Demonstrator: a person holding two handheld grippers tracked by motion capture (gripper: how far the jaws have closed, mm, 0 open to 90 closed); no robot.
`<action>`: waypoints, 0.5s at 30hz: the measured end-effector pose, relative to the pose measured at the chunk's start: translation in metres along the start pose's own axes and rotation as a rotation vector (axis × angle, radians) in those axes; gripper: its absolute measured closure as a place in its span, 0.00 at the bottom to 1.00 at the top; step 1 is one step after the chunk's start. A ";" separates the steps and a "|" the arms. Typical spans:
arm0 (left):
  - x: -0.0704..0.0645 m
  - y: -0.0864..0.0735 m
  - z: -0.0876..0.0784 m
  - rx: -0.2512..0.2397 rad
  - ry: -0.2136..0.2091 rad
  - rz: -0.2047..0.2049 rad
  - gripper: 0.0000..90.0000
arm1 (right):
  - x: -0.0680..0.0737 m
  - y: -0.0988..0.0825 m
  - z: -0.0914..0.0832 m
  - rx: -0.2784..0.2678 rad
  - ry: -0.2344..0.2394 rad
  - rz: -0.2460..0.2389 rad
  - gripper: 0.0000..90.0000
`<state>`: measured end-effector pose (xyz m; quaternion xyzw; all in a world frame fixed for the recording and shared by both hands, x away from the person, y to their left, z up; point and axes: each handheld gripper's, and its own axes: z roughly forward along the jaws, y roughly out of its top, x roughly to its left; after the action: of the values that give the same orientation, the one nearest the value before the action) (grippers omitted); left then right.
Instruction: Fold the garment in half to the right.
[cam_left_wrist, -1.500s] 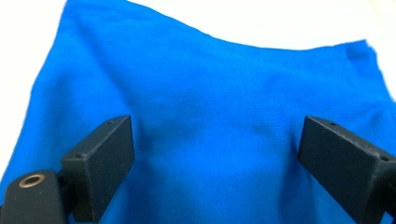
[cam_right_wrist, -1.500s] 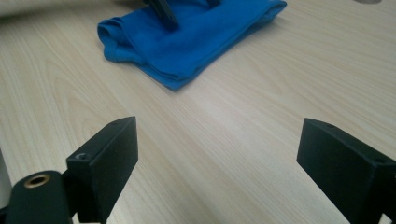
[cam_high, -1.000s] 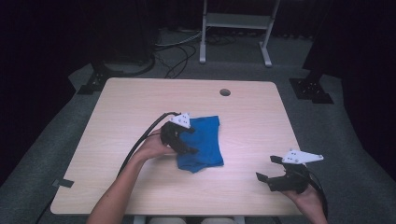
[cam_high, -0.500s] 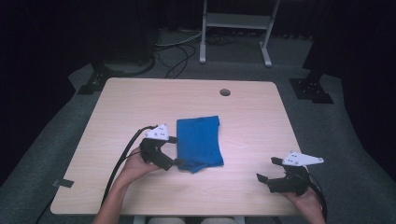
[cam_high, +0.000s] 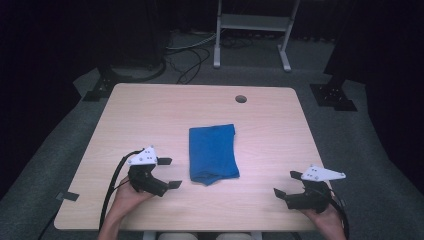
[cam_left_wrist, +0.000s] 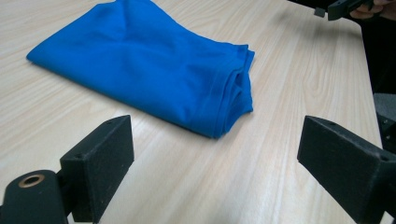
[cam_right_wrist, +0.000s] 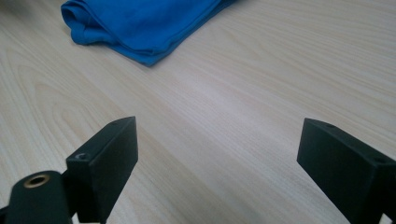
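On the pale wood-grain table a soft folded blue cloth lies between both grippers' spread black fingers.

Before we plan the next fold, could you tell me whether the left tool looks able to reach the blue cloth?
Probably yes: the left tool is open, and bare table separates it from the folded blue cloth.

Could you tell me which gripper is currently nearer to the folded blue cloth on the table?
The left. The left gripper sits just beside the folded blue cloth's near left corner, jaws open, not touching it. The right gripper is farther off, toward the table's near right corner, also open.
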<state>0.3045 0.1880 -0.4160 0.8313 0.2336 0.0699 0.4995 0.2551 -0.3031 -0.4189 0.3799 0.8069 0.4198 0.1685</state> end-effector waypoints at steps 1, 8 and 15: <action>0.000 -0.003 -0.002 -0.007 0.001 -0.008 0.12 | 0.000 -0.001 0.000 0.003 -0.001 -0.002 0.14; -0.002 -0.018 -0.013 0.009 0.026 -0.048 0.11 | 0.000 -0.004 0.000 0.007 -0.010 0.004 0.14; -0.004 -0.026 -0.019 -0.011 0.021 -0.068 0.12 | -0.002 -0.007 -0.001 0.004 -0.019 0.017 0.14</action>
<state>0.2860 0.2113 -0.4285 0.8192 0.2667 0.0629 0.5039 0.2527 -0.3079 -0.4243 0.3913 0.8027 0.4159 0.1720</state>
